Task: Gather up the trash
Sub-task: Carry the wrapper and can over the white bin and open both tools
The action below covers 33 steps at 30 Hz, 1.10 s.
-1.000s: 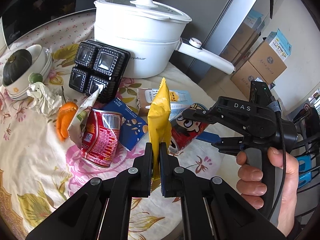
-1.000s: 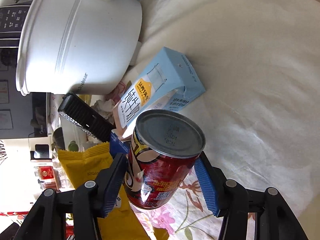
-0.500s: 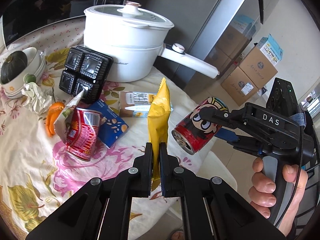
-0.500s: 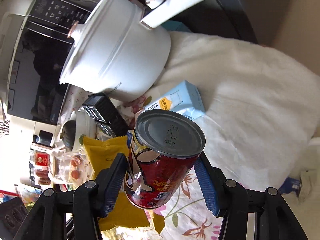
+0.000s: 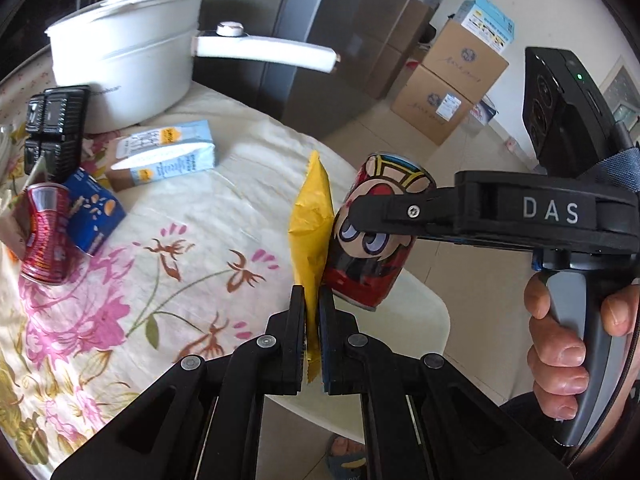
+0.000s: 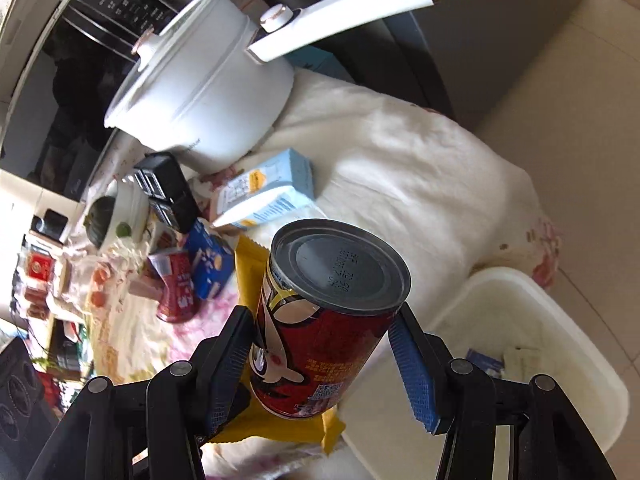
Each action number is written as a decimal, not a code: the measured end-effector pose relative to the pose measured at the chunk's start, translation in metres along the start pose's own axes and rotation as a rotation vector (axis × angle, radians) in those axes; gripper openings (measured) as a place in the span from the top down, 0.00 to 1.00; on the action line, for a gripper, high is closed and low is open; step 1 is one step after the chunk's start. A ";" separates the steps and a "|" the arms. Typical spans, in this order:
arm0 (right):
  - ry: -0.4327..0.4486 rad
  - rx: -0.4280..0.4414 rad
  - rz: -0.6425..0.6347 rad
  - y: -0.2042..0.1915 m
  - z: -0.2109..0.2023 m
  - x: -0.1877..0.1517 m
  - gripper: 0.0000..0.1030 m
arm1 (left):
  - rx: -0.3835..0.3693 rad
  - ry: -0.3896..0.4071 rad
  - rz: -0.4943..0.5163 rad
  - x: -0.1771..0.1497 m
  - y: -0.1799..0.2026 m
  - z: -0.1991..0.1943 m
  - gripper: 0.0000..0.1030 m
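Through my left wrist camera, my left gripper (image 5: 311, 322) is pinching the yellow wrapper (image 5: 310, 220) tight, upright over the table (image 5: 192, 240) edge, just beside the red can (image 5: 372, 240). Through my right wrist camera, my right gripper (image 6: 320, 344) is clamping that red can (image 6: 320, 320) near the white bin (image 6: 520, 340). Crowded together, I am risking the can knocking the wrapper loose, or missing the bin.

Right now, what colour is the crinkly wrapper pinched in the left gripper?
Yellow. The wrapper shows best in the left wrist view, clamped in the left gripper.
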State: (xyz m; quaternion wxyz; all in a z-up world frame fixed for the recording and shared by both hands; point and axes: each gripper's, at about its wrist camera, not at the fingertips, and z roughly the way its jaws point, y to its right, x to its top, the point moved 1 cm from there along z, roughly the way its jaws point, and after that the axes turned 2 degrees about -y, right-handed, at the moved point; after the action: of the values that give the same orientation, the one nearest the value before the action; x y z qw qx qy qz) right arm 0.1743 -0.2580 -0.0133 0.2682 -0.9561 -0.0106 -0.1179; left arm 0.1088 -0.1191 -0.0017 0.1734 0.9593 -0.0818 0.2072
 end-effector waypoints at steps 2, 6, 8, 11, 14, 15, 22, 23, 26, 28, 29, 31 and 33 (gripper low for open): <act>-0.044 -0.056 -0.020 0.011 0.005 -0.009 0.41 | -0.001 -0.033 0.022 -0.009 0.013 0.016 0.94; -0.098 -0.140 -0.064 0.035 0.012 -0.025 0.41 | -0.023 -0.105 0.049 -0.027 0.033 0.047 0.94; -0.132 -0.176 -0.069 0.047 0.018 -0.033 0.41 | -0.033 -0.137 0.049 -0.034 0.038 0.061 0.94; -0.180 -0.217 -0.065 0.063 0.029 -0.043 0.41 | -0.041 -0.180 0.030 -0.041 0.041 0.079 0.94; -0.234 -0.244 -0.052 0.074 0.040 -0.050 0.41 | -0.050 -0.233 0.014 -0.044 0.039 0.095 0.91; -0.252 -0.257 -0.054 0.076 0.045 -0.052 0.40 | -0.036 -0.247 0.011 -0.046 0.038 0.099 0.87; -0.348 -0.304 -0.020 0.084 0.066 -0.054 0.39 | -0.008 -0.249 -0.079 -0.042 0.011 0.097 0.67; -0.337 -0.308 -0.023 0.083 0.065 -0.052 0.37 | -0.008 -0.240 -0.093 -0.040 0.007 0.093 0.65; -0.309 -0.301 -0.016 0.080 0.061 -0.043 0.34 | -0.013 -0.214 -0.121 -0.036 -0.002 0.078 0.65; -0.294 -0.292 0.001 0.079 0.059 -0.038 0.34 | -0.008 -0.186 -0.124 -0.031 -0.006 0.065 0.65; -0.285 -0.291 0.009 0.080 0.057 -0.036 0.34 | -0.002 -0.170 -0.122 -0.029 -0.008 0.057 0.65; -0.259 -0.296 0.018 0.078 0.052 -0.031 0.34 | 0.003 -0.137 -0.122 -0.024 -0.012 0.040 0.65; -0.230 -0.293 0.021 0.075 0.047 -0.025 0.34 | 0.011 -0.100 -0.129 -0.018 -0.017 0.023 0.64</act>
State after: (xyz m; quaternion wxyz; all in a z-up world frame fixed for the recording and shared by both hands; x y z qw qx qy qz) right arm 0.1663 -0.2968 -0.0957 0.1240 -0.9922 -0.0140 -0.0055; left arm 0.1052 -0.1097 -0.0337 0.1767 0.9727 -0.0273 0.1481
